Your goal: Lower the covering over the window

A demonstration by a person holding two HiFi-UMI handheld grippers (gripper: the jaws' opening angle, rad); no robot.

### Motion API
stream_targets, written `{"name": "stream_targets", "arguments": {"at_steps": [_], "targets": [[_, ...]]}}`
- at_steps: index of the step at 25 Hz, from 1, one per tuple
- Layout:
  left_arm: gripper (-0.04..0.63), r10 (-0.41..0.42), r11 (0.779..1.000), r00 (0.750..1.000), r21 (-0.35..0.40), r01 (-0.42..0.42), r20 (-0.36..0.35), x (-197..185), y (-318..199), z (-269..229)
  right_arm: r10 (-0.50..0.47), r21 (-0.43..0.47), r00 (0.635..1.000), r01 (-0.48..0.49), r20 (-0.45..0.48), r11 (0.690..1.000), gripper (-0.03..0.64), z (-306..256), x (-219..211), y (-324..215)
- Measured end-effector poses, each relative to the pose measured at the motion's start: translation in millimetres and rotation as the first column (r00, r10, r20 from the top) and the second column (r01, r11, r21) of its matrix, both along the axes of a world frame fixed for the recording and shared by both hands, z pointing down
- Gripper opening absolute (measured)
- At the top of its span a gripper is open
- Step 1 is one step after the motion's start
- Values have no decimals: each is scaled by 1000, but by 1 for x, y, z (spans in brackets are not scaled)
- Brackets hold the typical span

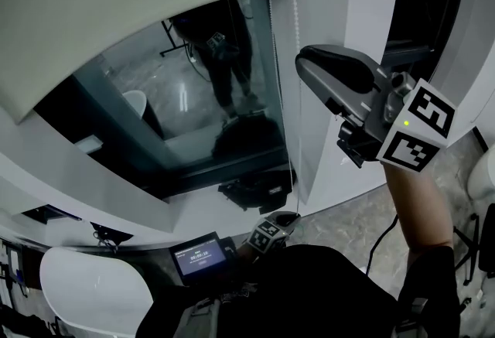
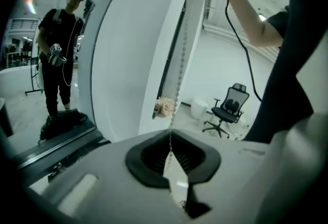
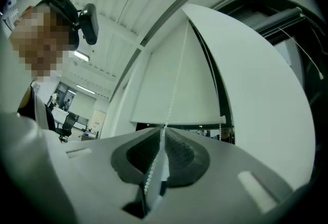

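**Both claws on the chain, blind partway down: pull straight**

The right gripper [image 3: 163,131] is clenched on the bead chain [image 3: 172,96]. The beads run in at the pad tips and out the back of the jaws. It is raised high, beside the wall to the right of the window [image 1: 203,100].

The left gripper [image 2: 170,137] is also clamped tight on the same chain, low down near the sill. The chain rises taut from it toward the right one.

The blind [image 1: 116,11] covers only the upper part of the window, with dark glass exposed below its bottom edge. Judged from that, the lowering is partly done.

To do this step well:
- Draw down along the chain's own line, not sideways, so the beads don't jump or snag.
- Go hand over hand, with one claw pinching while the other lets go and re-grips higher.
- Pull steadily, no jerks.
- Can't tell whether this strand lowers or raises, so watch the bottom edge.
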State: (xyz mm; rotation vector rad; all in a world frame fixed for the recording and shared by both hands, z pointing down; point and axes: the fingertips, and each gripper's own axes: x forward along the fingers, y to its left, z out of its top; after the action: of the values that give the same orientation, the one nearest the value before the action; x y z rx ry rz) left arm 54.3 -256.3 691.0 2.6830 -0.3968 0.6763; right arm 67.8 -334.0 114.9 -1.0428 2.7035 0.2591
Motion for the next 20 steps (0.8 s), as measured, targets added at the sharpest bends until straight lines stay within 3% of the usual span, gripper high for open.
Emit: {"name": "stream_targets", "arguments": {"at_steps": [2, 4, 6, 7, 8, 10, 12, 15, 18, 20], "targets": [[9, 7, 1000, 1000, -4, -7, 4, -1, 0, 0, 7, 1, 999, -7, -46, 1000, 28, 1, -5, -4], [10, 17, 1000, 1000, 3, -17, 11, 1, 3, -1, 7, -15, 998, -8, -68, 1000, 96, 2, -10, -11], [11, 20, 1000, 1000, 5, -20, 9, 4, 6, -2, 1, -22, 998, -2, -56, 1000, 100, -1, -11, -13], [11, 17, 1000, 1000, 5, -17, 7, 4, 8, -2, 4, -16, 999, -4, -45, 1000, 33, -4, -10, -11], [11, 11, 1000, 1000, 3, -11, 6, 4, 8, -2, 9, -3, 999, -9, -38, 1000, 24, -6, -8, -9], [11, -9, 1000, 1000, 2, 9, 4, 1, 4, -4, 30, 49, 998, -28, -49, 998, 14, -8, -3, -3], [12, -37, 999, 999, 17, 37, 7, -4, -3, -5, 126, 176, 983, -102, -136, 979, 9, -11, 0, 3], [15, -69, 997, 997, 42, 67, 33, -16, -10, -3, 309, 349, 889, -186, -338, 919, 8, 10, -10, 8], [17, -137, 989, 990, 66, 136, 17, -31, -17, -4, 369, 352, 775, -202, -513, 914, 8, 67, -15, -3], [18, -214, 975, 977, 61, 214, -21, -43, -25, -14, 399, 351, 747, -235, -531, 906, 8, 100, -7, -7]]}}
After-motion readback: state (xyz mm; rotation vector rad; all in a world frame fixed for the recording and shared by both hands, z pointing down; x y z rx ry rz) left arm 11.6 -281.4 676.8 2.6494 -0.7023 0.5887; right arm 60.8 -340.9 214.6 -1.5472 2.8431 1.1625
